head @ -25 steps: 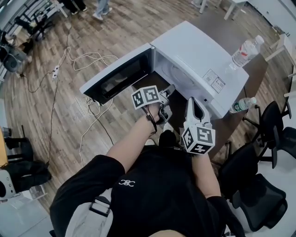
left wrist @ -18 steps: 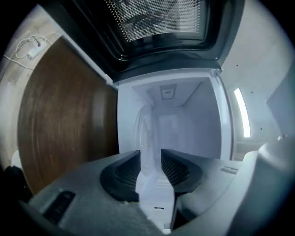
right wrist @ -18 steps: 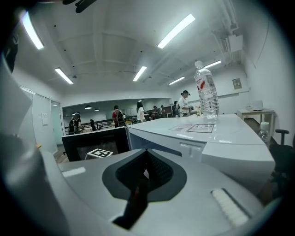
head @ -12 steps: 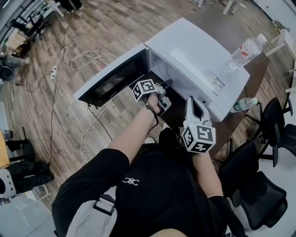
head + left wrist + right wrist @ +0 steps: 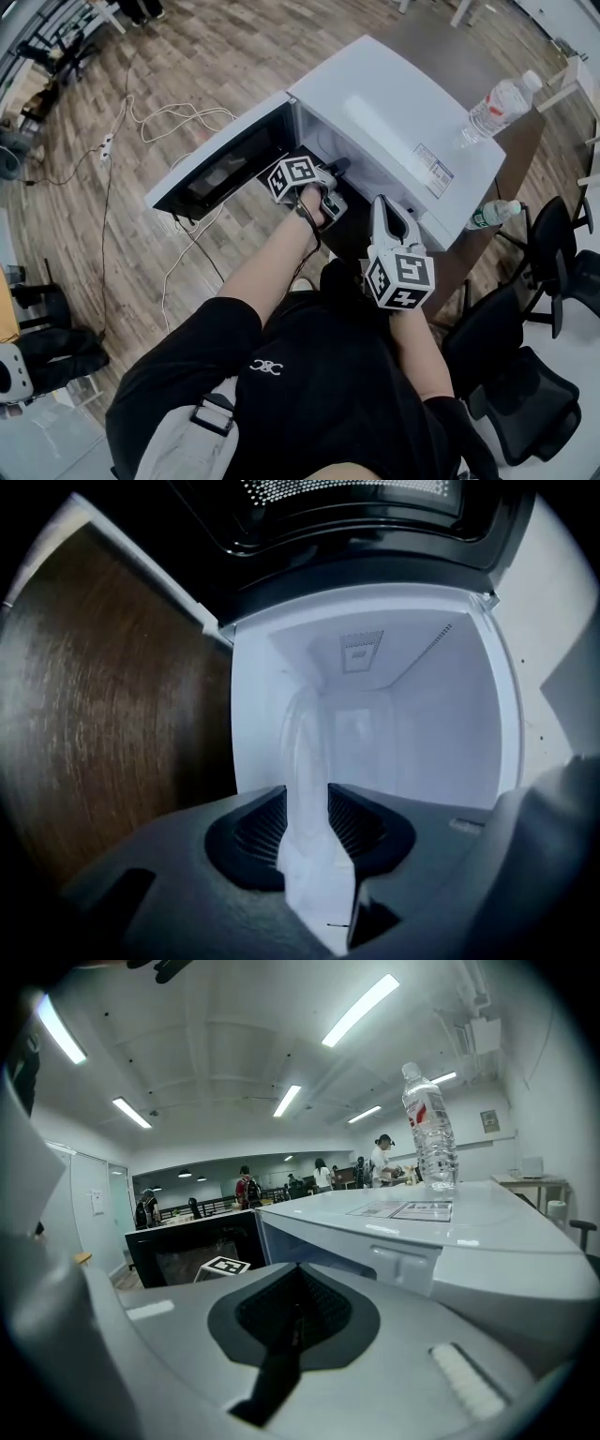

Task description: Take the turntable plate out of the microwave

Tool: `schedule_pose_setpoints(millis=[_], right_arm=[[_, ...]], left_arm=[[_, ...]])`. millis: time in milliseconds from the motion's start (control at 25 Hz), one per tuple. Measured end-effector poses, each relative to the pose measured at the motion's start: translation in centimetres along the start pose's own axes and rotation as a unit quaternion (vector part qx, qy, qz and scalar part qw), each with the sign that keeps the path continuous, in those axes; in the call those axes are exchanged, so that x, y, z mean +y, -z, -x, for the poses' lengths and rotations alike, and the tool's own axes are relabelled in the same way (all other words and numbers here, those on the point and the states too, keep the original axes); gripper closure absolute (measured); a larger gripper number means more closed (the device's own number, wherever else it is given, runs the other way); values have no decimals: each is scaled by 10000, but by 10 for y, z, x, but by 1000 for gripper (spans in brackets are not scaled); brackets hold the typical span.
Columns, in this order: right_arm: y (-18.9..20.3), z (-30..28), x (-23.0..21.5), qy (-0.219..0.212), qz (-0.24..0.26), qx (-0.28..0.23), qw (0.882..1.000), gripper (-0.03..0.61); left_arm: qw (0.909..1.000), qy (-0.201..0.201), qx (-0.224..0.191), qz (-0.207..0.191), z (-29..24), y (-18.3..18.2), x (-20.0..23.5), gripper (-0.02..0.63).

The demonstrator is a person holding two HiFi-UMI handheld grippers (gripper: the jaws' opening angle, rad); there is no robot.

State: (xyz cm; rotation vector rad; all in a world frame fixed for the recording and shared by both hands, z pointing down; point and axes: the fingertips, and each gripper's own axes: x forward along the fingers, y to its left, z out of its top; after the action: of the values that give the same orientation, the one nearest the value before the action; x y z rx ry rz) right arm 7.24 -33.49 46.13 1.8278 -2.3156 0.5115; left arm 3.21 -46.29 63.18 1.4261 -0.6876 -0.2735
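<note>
The white microwave [image 5: 403, 122] stands on a dark wooden table [image 5: 441, 47] with its door [image 5: 216, 164] swung open to the left. My left gripper [image 5: 337, 167] reaches into the mouth of the cavity, rolled onto its side. In the left gripper view the clear glass turntable plate [image 5: 302, 742] lies in the white cavity, its rim running in line with the gap of my left gripper [image 5: 305, 803]. The jaws stand apart and do not press on it. My right gripper [image 5: 380, 202] hangs back in front of the microwave's right side, shut on nothing [image 5: 292, 1307].
A large water bottle [image 5: 497, 105] stands on the microwave's top [image 5: 431, 1129] and a smaller bottle [image 5: 487, 214] stands beside it on the table. Black chairs [image 5: 553, 253] crowd the right. Cables [image 5: 178, 117] trail over the wood floor on the left.
My left gripper has moved forward and down from in front of the door into the cavity's mouth and has rolled. The right gripper has stayed about where it was.
</note>
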Motion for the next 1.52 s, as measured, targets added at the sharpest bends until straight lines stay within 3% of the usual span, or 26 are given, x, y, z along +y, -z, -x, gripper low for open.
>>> schedule_pose_setpoints(millis=[160,400,680,920,1520], right_arm=[[2,-3,1,-34,-2,45,10000,569],[4,-7,2,-57,14,99,9999,569],[4,-10,2,-78,52,142,9999,569],[-4,-9,4,-2,360,-60,9993,569],[-7,-11,9,-92,396,-63,9992,569]], left_arm=[[9996,109,-84,231,0,-8,0,489],[9979,358,113,522,-2,-5,-2,491],[9965,602,150,565,-2,-3,-7,497],[9907,1008,42,909,-7,-10,-10,492],[9932,994,529,302,-39,5,-34,476]])
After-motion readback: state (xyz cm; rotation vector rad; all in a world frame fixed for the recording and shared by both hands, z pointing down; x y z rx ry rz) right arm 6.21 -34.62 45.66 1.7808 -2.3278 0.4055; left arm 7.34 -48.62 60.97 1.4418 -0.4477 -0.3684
